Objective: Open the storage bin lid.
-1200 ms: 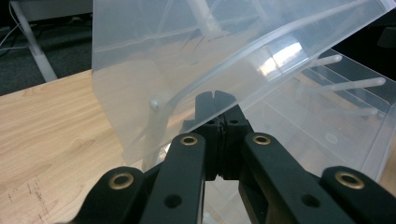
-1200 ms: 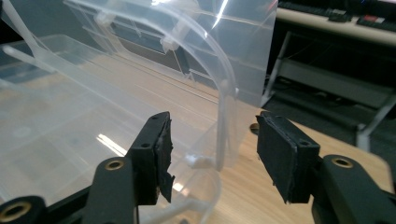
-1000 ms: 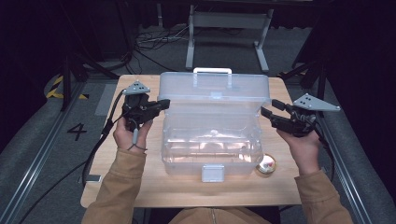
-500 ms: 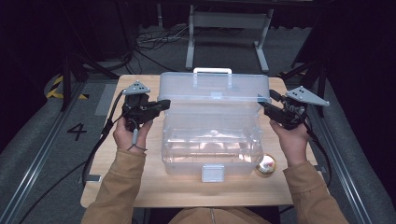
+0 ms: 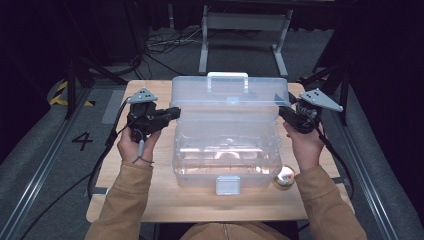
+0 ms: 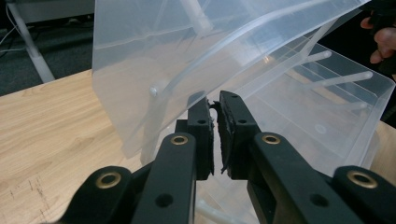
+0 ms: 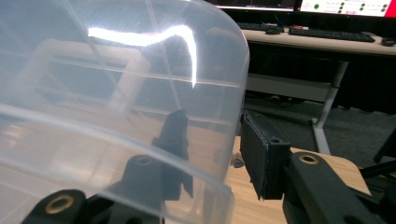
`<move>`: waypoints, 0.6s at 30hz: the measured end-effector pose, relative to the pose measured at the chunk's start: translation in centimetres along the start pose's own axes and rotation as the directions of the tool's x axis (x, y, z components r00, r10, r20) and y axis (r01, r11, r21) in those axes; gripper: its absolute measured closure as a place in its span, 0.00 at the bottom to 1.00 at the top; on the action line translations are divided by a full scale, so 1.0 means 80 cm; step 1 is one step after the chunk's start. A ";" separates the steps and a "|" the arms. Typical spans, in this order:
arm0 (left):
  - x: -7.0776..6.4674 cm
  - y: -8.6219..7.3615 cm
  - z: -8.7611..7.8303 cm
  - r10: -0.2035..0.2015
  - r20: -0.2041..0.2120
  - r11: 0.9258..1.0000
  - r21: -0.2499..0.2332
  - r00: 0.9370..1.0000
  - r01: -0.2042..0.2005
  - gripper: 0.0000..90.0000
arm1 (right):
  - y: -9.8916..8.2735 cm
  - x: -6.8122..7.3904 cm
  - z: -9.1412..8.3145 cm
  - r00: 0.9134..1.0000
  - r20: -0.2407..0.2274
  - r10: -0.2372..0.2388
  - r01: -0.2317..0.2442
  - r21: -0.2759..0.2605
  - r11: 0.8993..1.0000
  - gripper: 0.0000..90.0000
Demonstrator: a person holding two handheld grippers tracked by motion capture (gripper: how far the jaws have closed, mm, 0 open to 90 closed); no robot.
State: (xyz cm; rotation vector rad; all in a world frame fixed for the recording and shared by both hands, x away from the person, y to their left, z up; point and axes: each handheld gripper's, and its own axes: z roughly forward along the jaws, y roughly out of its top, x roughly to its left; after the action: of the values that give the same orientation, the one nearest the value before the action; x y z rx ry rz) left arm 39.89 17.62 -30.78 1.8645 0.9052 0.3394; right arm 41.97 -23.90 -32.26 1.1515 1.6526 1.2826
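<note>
Handling clear plastic box [image 5: 227,150]: light, flexy, slick. Left tool [image 6: 215,100] nearly closed, opening, touching lid edge; right tool [image 7: 212,135] closing astride lid [image 7: 116,70] wall.

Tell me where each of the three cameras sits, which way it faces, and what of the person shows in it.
High view: above the person's side, looking forward and down on the table; both forearms, left gripper and right gripper flank the clear plastic box.
Left gripper view: rides the left gripper, looking along its narrowly parted jaws at the raised lid; a hand shows top right.
Right gripper view: rides the right gripper, jaws straddling the lid's side wall.
Shared: all three show the box.
</note>
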 end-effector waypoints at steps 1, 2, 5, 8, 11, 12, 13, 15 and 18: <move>0.000 0.000 -0.001 0.009 0.002 1.000 0.001 1.000 -0.009 0.91 | 0.000 0.001 0.002 1.000 0.007 -0.004 0.004 -0.003 1.000 0.69; -0.001 -0.001 -0.002 0.013 0.002 1.000 0.005 1.000 -0.013 0.91 | 0.000 0.001 0.003 1.000 0.016 -0.007 0.007 -0.009 1.000 0.70; -0.004 -0.002 -0.004 0.018 0.002 1.000 0.006 1.000 -0.018 0.90 | -0.001 0.001 0.006 0.999 0.039 -0.027 0.027 -0.015 1.000 0.75; -0.005 -0.003 -0.007 0.026 0.003 1.000 0.008 1.000 -0.026 0.88 | -0.001 -0.001 0.009 0.999 0.051 -0.018 0.019 -0.023 1.000 0.80; -0.007 -0.005 -0.010 0.031 0.003 0.999 0.013 1.000 -0.031 0.88 | 0.000 -0.001 0.008 0.998 0.060 -0.003 0.006 -0.051 0.999 0.83; -0.007 -0.006 -0.010 0.035 0.000 0.999 0.013 0.999 -0.035 0.88 | 0.000 -0.001 0.009 0.998 0.064 -0.002 0.005 -0.061 0.998 0.84; -0.008 -0.006 -0.010 0.039 -0.002 0.999 0.015 0.999 -0.039 0.88 | 0.001 -0.001 0.009 0.998 0.068 0.005 -0.001 -0.067 0.998 0.85; -0.009 -0.008 -0.012 0.043 -0.003 0.999 0.024 0.999 -0.043 0.87 | 0.001 -0.003 0.011 0.997 0.071 0.012 -0.007 -0.069 0.998 0.87; -0.009 -0.010 -0.016 0.041 0.003 0.999 0.023 0.999 -0.041 0.86 | 0.003 -0.007 0.016 0.998 0.060 0.020 -0.016 -0.065 0.998 0.88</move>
State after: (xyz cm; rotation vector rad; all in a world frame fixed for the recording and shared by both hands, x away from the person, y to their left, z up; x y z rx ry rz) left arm 38.35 18.13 -30.77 1.9059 0.8737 0.3531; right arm 43.35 -23.99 -32.26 1.1578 1.5493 1.2898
